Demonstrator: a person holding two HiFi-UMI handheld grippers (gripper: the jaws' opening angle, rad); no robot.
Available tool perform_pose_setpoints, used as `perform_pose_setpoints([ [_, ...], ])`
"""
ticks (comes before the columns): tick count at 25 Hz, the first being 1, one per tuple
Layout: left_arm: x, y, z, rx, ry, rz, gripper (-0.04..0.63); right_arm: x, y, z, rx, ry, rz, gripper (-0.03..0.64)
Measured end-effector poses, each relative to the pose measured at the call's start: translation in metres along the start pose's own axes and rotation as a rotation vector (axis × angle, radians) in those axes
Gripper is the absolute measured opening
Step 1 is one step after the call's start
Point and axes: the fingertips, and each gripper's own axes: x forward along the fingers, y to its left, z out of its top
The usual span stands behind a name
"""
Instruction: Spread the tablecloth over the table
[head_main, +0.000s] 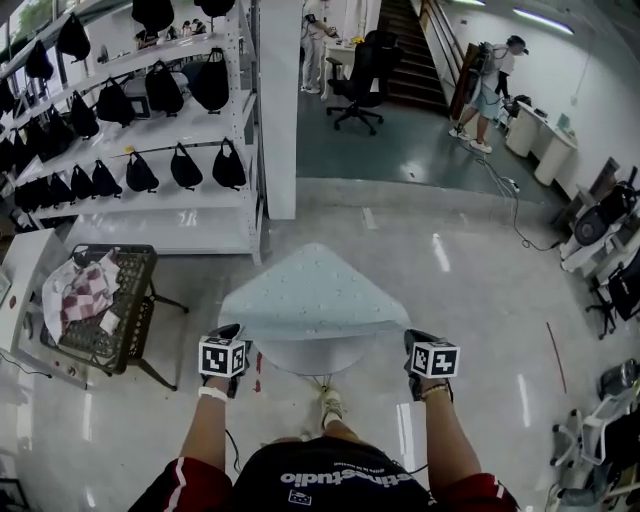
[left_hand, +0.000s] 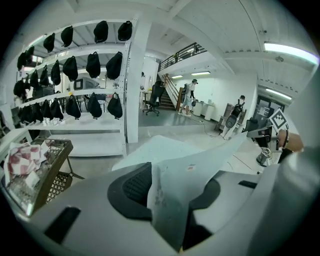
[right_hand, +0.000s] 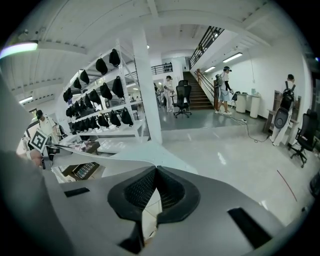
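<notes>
Wire basket w/ checked rag sits L of the bench, bag shelves behind it. Left gripper fingers released, tablecloth corner loose btwn them. Cloth lies on bench, near edge bare. Right gripper fingers clenched on other corner. Open floor beyond.

Basket stand close left of table

On your left stands a white shelving rack hung with rows of black bags. Just below it is a wire basket on legs, holding a red-and-white checked cloth. A white pillar rises ahead of you. Beyond it you can see a black office chair and a staircase — a person stands near its foot, and a cable trails across the glossy floor.
</notes>
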Motion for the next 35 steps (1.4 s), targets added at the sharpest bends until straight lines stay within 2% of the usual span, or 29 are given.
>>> perform_pose_setpoints([
  [2, -0.005, 0.002, -0.006, -0.002, 0.008, 0.004, 0.167, -0.001, 0.002, 0.001, 0.001, -0.002, 0.003, 0.028],
  [6, -0.023, 0.014, -0.018, -0.057, 0.002, 0.013, 0.169, 0.002, 0.005, -0.001, 0.006, 0.009, 0.009, 0.028],
  [9, -0.034, 0.023, -0.029, -0.062, 0.023, 0.024, 0.192, 0.005, 0.013, 0.000, 0.015, 0.008, 0.035, 0.028],
  [13, -0.053, 0.029, -0.034, -0.179, -0.028, 0.031, 0.192, 0.010, 0.014, 0.000, 0.027, 0.027, 0.068, 0.028],
  [16, -0.070, 0.040, -0.040, -0.262, -0.074, 0.064, 0.177, 0.015, 0.021, -0.002, 0.054, 0.035, 0.114, 0.028],
  [21, -0.095, 0.040, -0.037, -0.304, -0.127, 0.135, 0.123, 0.023, 0.036, -0.007, 0.151, 0.057, 0.207, 0.028],
  [23, -0.100, 0.034, -0.031, -0.304, -0.143, 0.138, 0.118, 0.024, 0.046, -0.010, 0.122, 0.069, 0.227, 0.029],
  [27, -0.103, 0.018, -0.029, -0.309, -0.166, 0.123, 0.115, 0.026, 0.058, -0.027, 0.002, 0.097, 0.229, 0.032],
  [35, -0.089, -0.010, -0.019, -0.314, -0.188, 0.073, 0.106, 0.013, 0.059, -0.064, -0.140, 0.186, 0.239, 0.064],
])
